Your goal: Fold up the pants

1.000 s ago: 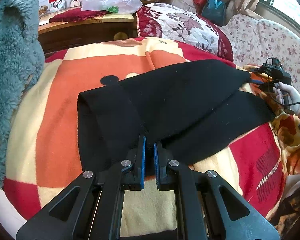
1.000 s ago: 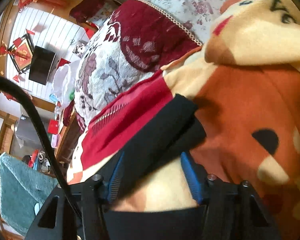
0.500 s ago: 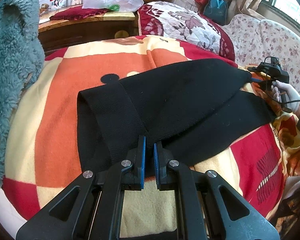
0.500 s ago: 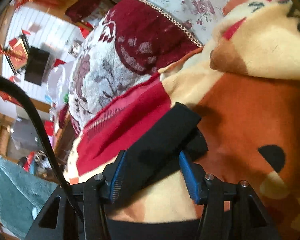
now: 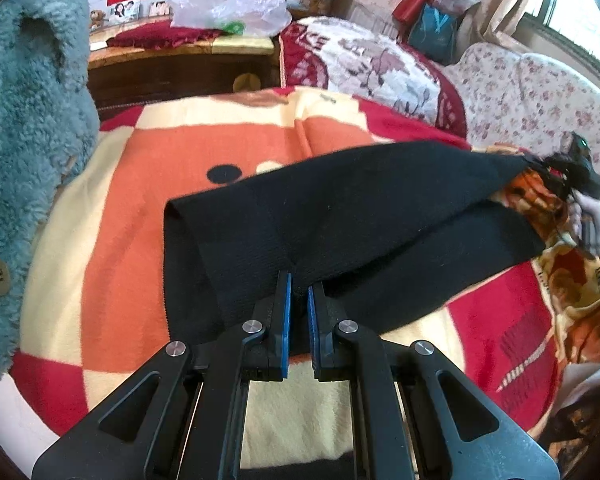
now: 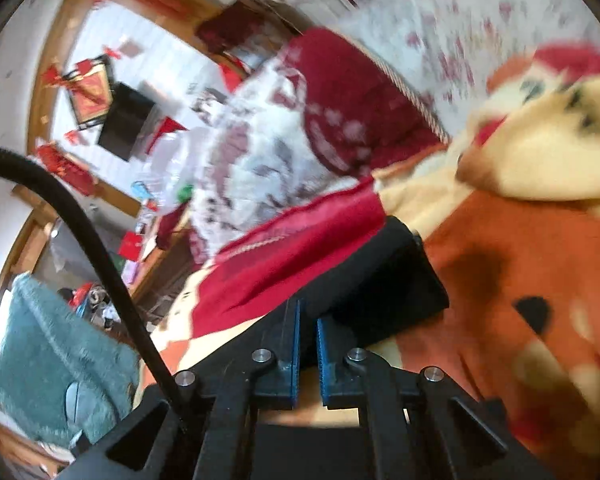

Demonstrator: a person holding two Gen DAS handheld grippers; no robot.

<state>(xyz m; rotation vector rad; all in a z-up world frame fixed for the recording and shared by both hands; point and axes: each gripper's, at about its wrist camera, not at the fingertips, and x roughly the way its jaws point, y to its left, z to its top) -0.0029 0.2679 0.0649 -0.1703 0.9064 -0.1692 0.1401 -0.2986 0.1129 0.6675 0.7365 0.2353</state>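
Black pants (image 5: pixel 340 220) lie spread on the orange, cream and red blanket (image 5: pixel 120 200), waistband to the left, two legs running right. My left gripper (image 5: pixel 299 284) is shut on the pants at the crotch. The upper leg is pulled taut toward the far right, where my right gripper (image 5: pixel 540 166) pinches its cuff, a hand behind it. In the blurred right wrist view the right gripper (image 6: pixel 308 316) is shut on the black leg end (image 6: pixel 380 280), which is lifted off the blanket (image 6: pixel 520 260). The lower leg (image 5: pixel 460 264) lies flat.
A teal fleece garment (image 5: pixel 24 140) hangs at the left. Behind the bed stands a wooden cabinet (image 5: pixel 172 68) with a plastic bag (image 5: pixel 228 8). A red and white floral quilt (image 5: pixel 364 64) and a floral sofa (image 5: pixel 540 92) lie beyond the pants.
The right gripper's jaws have shut on the upper leg's cuff and lifted it, pulling that leg taut. The left gripper has kept still, shut on the crotch.
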